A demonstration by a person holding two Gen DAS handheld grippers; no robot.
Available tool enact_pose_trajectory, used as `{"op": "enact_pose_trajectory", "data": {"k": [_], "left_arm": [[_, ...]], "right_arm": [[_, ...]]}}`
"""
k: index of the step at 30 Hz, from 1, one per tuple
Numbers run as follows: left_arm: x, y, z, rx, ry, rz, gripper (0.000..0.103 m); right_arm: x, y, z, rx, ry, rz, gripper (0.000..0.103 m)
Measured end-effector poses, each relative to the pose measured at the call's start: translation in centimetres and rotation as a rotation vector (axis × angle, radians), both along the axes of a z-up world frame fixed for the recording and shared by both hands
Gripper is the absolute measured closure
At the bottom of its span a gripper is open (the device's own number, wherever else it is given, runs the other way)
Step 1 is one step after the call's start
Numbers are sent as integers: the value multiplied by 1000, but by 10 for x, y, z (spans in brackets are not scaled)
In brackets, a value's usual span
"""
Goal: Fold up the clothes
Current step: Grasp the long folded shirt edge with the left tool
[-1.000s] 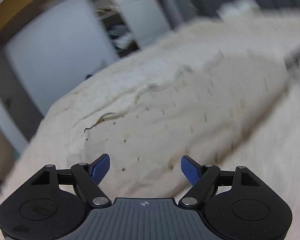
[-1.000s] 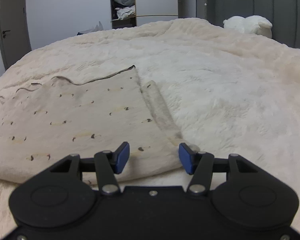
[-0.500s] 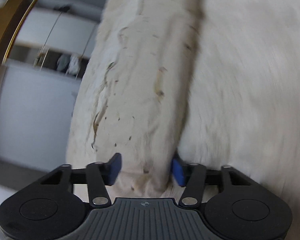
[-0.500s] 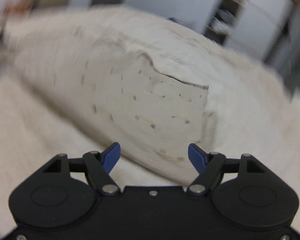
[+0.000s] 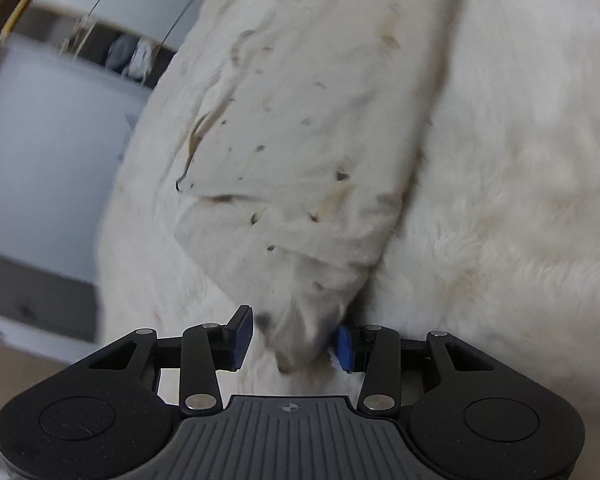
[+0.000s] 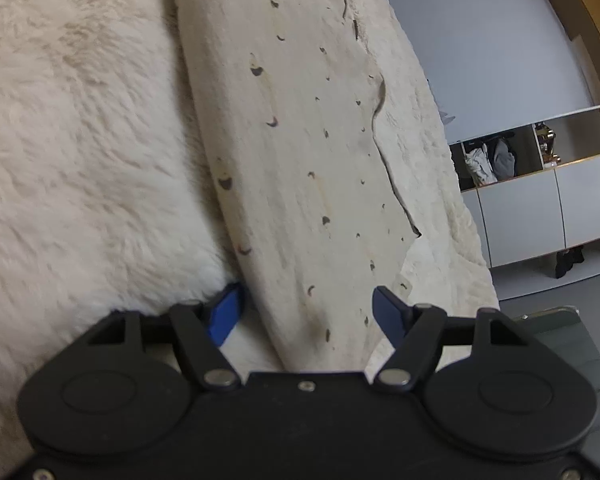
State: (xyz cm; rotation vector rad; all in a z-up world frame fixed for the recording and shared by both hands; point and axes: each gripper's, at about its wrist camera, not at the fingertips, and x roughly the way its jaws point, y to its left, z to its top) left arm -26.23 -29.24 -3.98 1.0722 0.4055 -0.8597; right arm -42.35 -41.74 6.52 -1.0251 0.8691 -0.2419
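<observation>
A cream garment with small dark marks [image 5: 300,152] lies flat on a fluffy white blanket [image 5: 520,200]. In the left wrist view my left gripper [image 5: 294,338] has its blue pads either side of a bunched corner of the garment, with a gap still showing on the left pad's side. In the right wrist view the same garment [image 6: 312,168] runs away from my right gripper [image 6: 308,312], which is open with the garment's near edge between its wide-apart pads.
The blanket [image 6: 80,140] covers a bed. A white cabinet with an open shelf of clothes [image 6: 496,160] stands by the wall on the right, and it also shows in the left wrist view [image 5: 132,56]. Grey floor [image 6: 540,280] lies beyond the bed edge.
Both grippers have swung round and come down onto opposite ends of the garment. The left jaws have narrowed around a bunched corner; the right jaws stay wide.
</observation>
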Motion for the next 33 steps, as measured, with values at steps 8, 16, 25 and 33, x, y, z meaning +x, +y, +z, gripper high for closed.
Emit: {"op": "enact_pose_trajectory", "data": {"k": [8,16,25,33], "left_arm": [[53,22,14,-301,513,112,63],[106,40,11,-528,974,225,96],[106,100,7,-724,1017,310,100],[37,60,54,-465,560,229,76]], "right_arm": [[-2,-2,-2,29,-9,-26,33],[0,-8,0,48,15,-33,33],[6,-14,1,84,26,-48,34],[0,-12,1,23,42,-15,34]]}}
